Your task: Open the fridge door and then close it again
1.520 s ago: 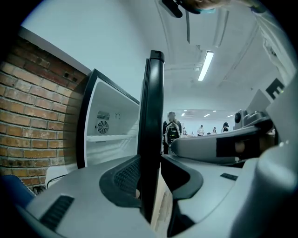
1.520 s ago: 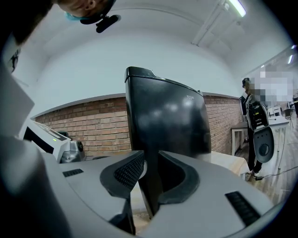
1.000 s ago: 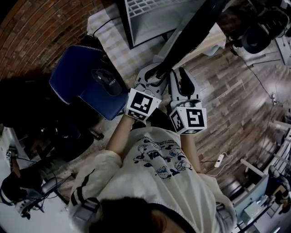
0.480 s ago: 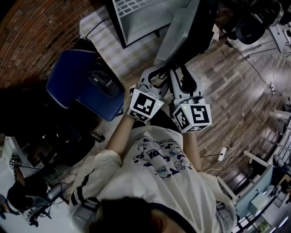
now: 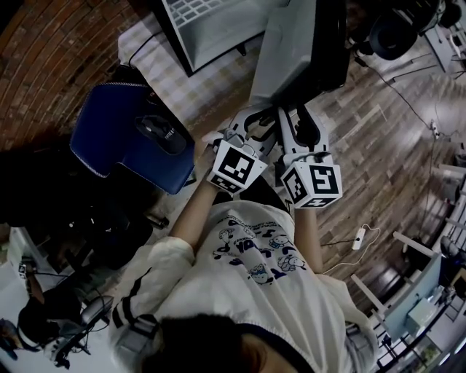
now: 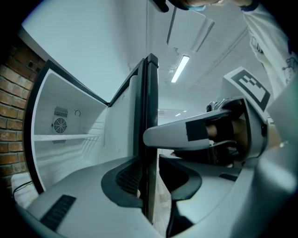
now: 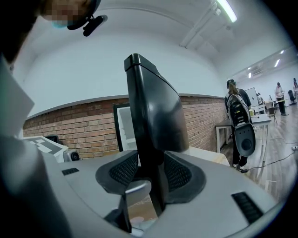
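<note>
The fridge (image 5: 211, 22) stands open, its white inside (image 6: 70, 135) showing a shelf and a fan grille. Its door (image 5: 291, 51) juts toward me, grey on one face and dark on the other. My left gripper (image 5: 247, 120) has just been closing its jaws on the door's edge (image 6: 150, 139), which now sits pinched between the pads (image 6: 125, 176). Right beside it, my right gripper (image 5: 295, 120) is shut on the same door (image 7: 153, 121), with both mesh pads (image 7: 179, 174) against the dark edge. The right gripper's finger (image 6: 186, 135) shows in the left gripper view.
A blue padded chair (image 5: 124, 138) with a dark object on it stands at my left. A checked cloth (image 5: 175, 73) lies beside the fridge's foot. Brick wall (image 7: 79, 130) runs behind. A person (image 7: 237, 121) stands by a table at the far right, with cables on the wooden floor (image 5: 378, 146).
The door has swung with both grippers on it: it was nearly edge-on and now shows a wide grey face. Both hands shifted sideways with it.
</note>
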